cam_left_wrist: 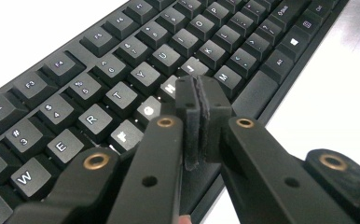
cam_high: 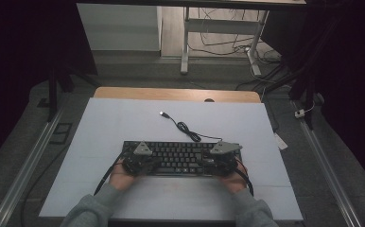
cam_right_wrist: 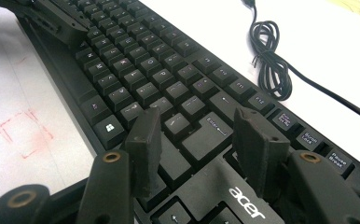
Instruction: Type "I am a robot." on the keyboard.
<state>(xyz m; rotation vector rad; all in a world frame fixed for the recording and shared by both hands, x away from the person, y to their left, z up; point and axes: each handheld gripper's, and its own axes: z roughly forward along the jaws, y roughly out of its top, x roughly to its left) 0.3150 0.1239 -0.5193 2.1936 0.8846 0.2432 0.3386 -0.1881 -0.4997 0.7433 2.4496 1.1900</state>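
A black Acer keyboard (cam_high: 180, 157) lies across the near middle of the white mat. Its cable runs back to a loose coil (cam_high: 186, 128) and a free USB plug (cam_high: 163, 113). My left gripper (cam_high: 142, 160) rests over the keyboard's left half. In the left gripper view it (cam_left_wrist: 200, 91) is shut, its pads pressed flat together with nothing between them, the tip just above the lit keys near H. My right gripper (cam_high: 221, 159) sits over the right end. In its own view it (cam_right_wrist: 197, 123) stands open above the Enter key (cam_right_wrist: 211, 135), one finger at each side.
The white mat (cam_high: 124, 123) covers the table, with a strip of wood (cam_high: 171, 93) at its far edge. A faint red square (cam_right_wrist: 24, 133) is drawn on the mat near the keyboard's front. Beyond the table stand desk legs (cam_high: 185, 47) and floor cables (cam_high: 261, 78). Metal rails (cam_high: 24, 170) flank the table.
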